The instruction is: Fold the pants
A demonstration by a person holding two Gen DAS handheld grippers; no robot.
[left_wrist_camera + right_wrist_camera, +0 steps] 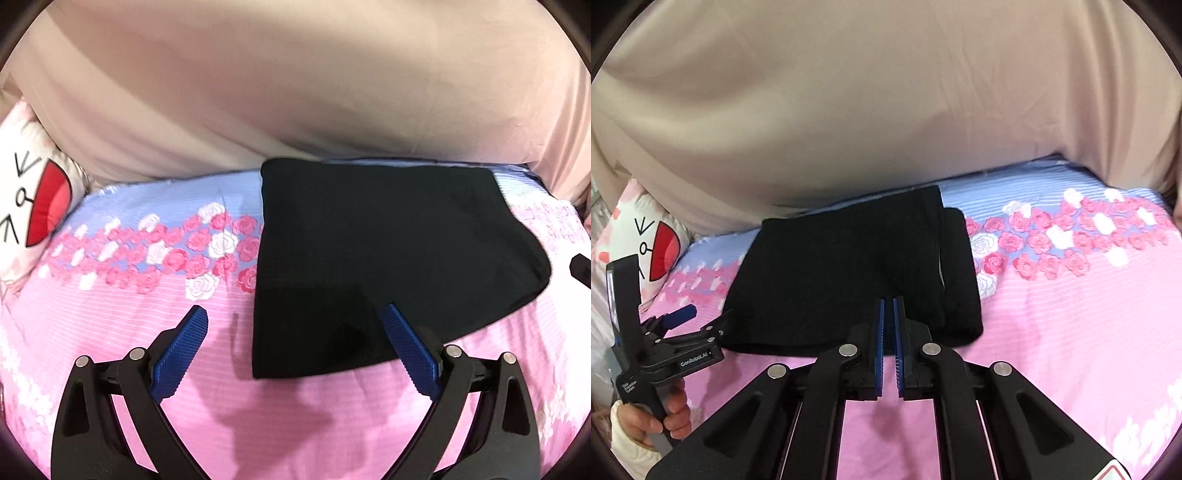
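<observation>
Pants [388, 258] lie folded on the bedsheet [110, 332]; left tool [293, 314] gapes, right tool [888, 306] nearly closed, empty.

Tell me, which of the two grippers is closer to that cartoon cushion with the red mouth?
Left. The left gripper sits open at the near left edge of the black pants, on the cushion side. The right gripper, shut and empty, hovers at the pants' near edge, farther away.

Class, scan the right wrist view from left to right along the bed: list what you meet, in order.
Cartoon pillow → left gripper, jaws open → folded black pants → band of printed roses on the sheet.
</observation>
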